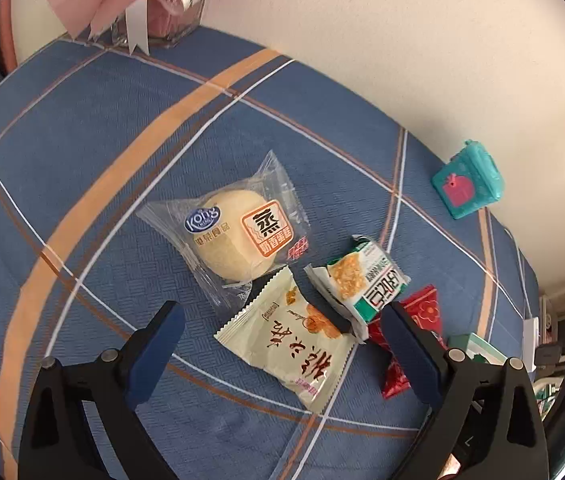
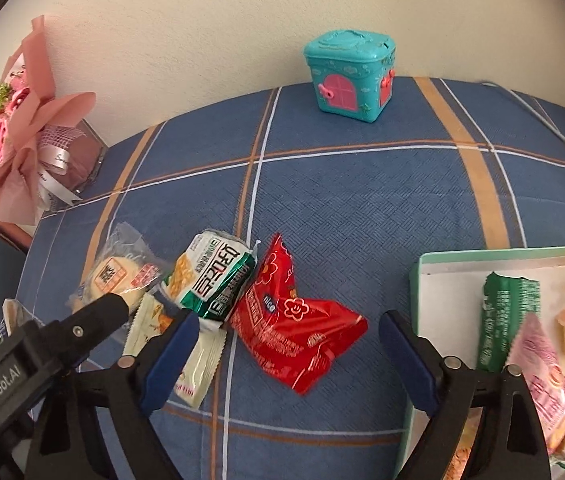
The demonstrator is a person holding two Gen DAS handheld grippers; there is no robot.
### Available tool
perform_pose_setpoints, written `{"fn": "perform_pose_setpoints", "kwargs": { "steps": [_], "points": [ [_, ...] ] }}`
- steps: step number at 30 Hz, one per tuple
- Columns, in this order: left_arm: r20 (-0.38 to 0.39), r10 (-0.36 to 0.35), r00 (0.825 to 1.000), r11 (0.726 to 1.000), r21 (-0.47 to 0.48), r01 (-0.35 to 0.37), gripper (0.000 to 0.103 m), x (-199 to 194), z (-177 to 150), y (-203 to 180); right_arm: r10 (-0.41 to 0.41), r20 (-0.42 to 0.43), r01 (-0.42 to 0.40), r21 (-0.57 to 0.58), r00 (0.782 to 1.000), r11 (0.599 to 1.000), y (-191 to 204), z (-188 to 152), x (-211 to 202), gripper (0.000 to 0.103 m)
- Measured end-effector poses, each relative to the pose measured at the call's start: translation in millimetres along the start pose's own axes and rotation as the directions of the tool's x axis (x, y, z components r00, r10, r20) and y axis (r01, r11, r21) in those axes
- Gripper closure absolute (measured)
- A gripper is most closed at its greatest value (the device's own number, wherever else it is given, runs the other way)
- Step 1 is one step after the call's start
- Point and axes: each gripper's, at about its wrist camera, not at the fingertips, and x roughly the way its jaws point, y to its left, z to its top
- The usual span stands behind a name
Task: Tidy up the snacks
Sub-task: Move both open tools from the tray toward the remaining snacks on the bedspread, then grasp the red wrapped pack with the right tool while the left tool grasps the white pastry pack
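Loose snacks lie on the blue plaid cloth (image 2: 362, 200). My left gripper (image 1: 282, 316) is open over a cream packet (image 1: 290, 344), whose body lies between the fingers without touching the pads. Beyond it sit a steamed cake in clear wrap (image 1: 234, 236) and a green-and-white packet (image 1: 362, 280). My right gripper (image 2: 288, 320) is open around a crumpled red packet (image 2: 294, 328), its pads apart from it. The green-and-white packet (image 2: 214, 280) leans against the red one's left side. A left-gripper finger (image 2: 102, 308) shows over the cake (image 2: 116, 276).
A pale green tray (image 2: 416, 292) at the right holds several wrapped snacks and a small jelly cup. A teal toy house box (image 2: 348, 76) stands at the back by the wall. A pink bouquet (image 2: 14, 132) in a clear holder sits at the back left corner.
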Motion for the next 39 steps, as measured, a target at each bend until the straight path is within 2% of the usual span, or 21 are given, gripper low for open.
{"fn": "perform_pose_setpoints", "kwargs": {
  "steps": [4, 8, 10, 16, 22, 26, 34, 39],
  "points": [
    [-0.032, -0.011, 0.999, 0.999, -0.038, 0.009, 0.005, 14.9, 0.0, 2.9, 0.006, -0.014, -0.006, 0.018, 1.0, 1.0, -3.8, 0.3, 13.1, 0.014],
    [-0.056, -0.019, 0.998, 0.998, -0.054, 0.016, 0.005, 27.8, -2.2, 2.5, 0.026, -0.023, -0.025, 0.039, 0.999, 0.999, -8.4, -0.7, 20.7, 0.024],
    [-0.067, -0.029, 0.997, 0.997, -0.074, 0.024, 0.005, 33.3, -4.2, 4.3, 0.02, -0.025, -0.019, 0.041, 0.999, 0.999, -9.7, -2.0, 24.3, 0.026],
    [-0.044, -0.009, 0.999, 0.996, -0.086, 0.005, 0.005, 35.8, -2.1, 6.3, 0.046, -0.016, -0.045, 0.056, 0.999, 0.997, -15.6, -3.6, 24.7, 0.028],
    [-0.047, 0.021, 0.999, 0.995, -0.095, -0.025, 0.005, 33.9, -1.4, 11.8, 0.063, -0.003, -0.062, 0.082, 0.998, 0.995, -20.1, -4.7, 22.8, 0.037],
    [-0.06, 0.047, 0.997, 0.996, -0.074, -0.051, 0.005, 34.9, -2.2, 10.5, 0.063, -0.003, -0.062, 0.083, 0.998, 0.995, -19.8, -4.7, 22.9, 0.039],
    [-0.035, 0.076, 0.997, 0.996, -0.054, -0.078, 0.005, 40.1, -5.6, 6.0, 0.047, -0.008, -0.046, 0.076, 0.999, 0.996, -19.8, -5.6, 22.4, 0.04],
    [-0.042, 0.13, 0.991, 0.991, 0.01, -0.13, 0.006, 46.1, -9.4, -5.9, 0.05, -0.005, -0.05, 0.095, 0.999, 0.994, -24.3, -6.5, 20.2, 0.04]
  ]
}}
